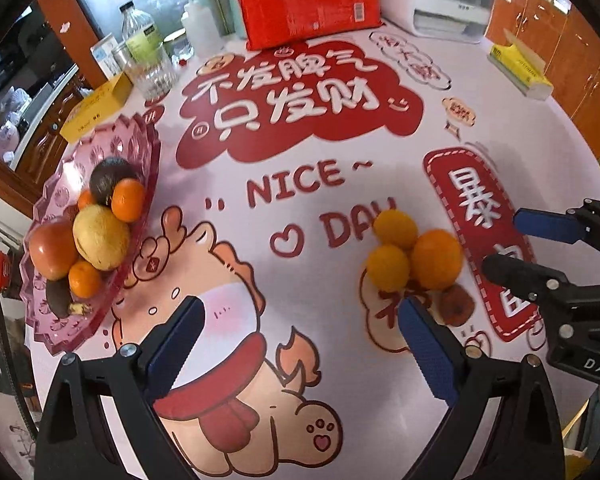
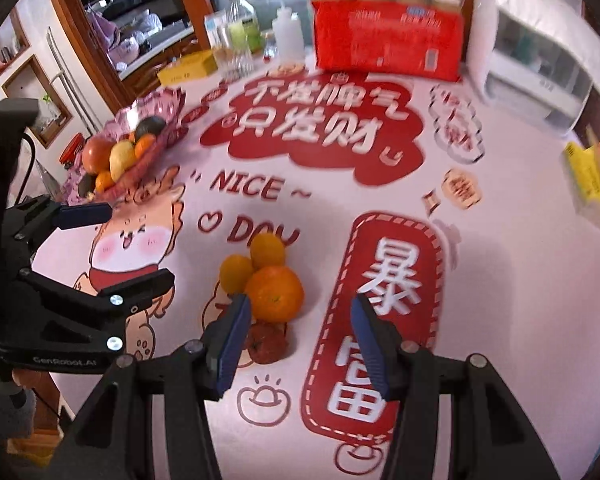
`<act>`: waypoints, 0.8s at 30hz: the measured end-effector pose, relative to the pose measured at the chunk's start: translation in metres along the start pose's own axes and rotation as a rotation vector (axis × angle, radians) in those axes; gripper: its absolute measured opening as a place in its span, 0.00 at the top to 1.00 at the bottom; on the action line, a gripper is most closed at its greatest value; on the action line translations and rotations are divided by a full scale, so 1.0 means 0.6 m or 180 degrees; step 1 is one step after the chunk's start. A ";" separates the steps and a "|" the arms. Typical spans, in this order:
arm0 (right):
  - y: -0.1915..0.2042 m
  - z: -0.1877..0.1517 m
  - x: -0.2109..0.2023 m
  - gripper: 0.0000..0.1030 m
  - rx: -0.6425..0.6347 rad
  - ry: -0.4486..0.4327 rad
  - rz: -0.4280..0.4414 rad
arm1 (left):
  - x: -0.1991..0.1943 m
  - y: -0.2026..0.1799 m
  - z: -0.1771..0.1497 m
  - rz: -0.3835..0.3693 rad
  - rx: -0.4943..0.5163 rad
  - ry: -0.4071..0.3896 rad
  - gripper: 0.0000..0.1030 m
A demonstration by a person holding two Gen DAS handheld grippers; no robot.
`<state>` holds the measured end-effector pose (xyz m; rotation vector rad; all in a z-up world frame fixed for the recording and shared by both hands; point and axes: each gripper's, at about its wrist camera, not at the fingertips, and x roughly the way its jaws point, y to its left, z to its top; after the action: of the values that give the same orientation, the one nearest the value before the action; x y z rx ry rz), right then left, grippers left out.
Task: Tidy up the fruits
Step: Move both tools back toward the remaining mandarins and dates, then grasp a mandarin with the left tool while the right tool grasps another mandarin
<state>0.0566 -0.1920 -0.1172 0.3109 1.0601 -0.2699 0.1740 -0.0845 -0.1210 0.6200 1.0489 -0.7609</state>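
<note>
A pink scalloped fruit tray (image 1: 55, 332) (image 2: 157, 106) stands at the table's left edge with an apple (image 1: 51, 250), a yellow pear (image 1: 99, 238), several small oranges and dark fruits. On the cloth lie a big orange (image 1: 436, 258) (image 2: 273, 294), two yellow citrus fruits (image 1: 394, 228) (image 2: 267, 250) and a wrinkled red-brown fruit (image 1: 456, 304) (image 2: 265, 342). My left gripper (image 1: 300, 312) (image 2: 135, 242) is open and empty, left of the loose fruits. My right gripper (image 2: 300, 312) (image 1: 500, 240) is open and empty, just behind them.
A red package (image 1: 308, 4) (image 2: 388, 38), a white appliance (image 1: 452, 4) (image 2: 536, 64), bottles and a glass jar (image 1: 149, 60), yellow boxes (image 1: 95, 106) (image 1: 520, 68) line the table's far side. Wooden cabinets stand beyond both edges.
</note>
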 end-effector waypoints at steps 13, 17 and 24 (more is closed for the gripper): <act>0.012 0.009 0.087 0.49 -0.0060 0.0312 0.0155 | 0.033 0.016 0.003 -0.0011 -0.0040 0.0104 0.06; 0.010 0.006 0.103 0.49 -0.0043 0.0379 0.0259 | 0.037 0.013 0.011 -0.0056 -0.0038 0.0104 0.06; 0.006 0.003 0.096 0.59 -0.0133 0.0330 0.0184 | 0.051 -0.001 0.025 -0.0162 0.0001 0.0136 0.06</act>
<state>0.0859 -0.1932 -0.1671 0.3200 1.1556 -0.1812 0.1904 -0.1037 -0.1436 0.6141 1.1073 -0.7952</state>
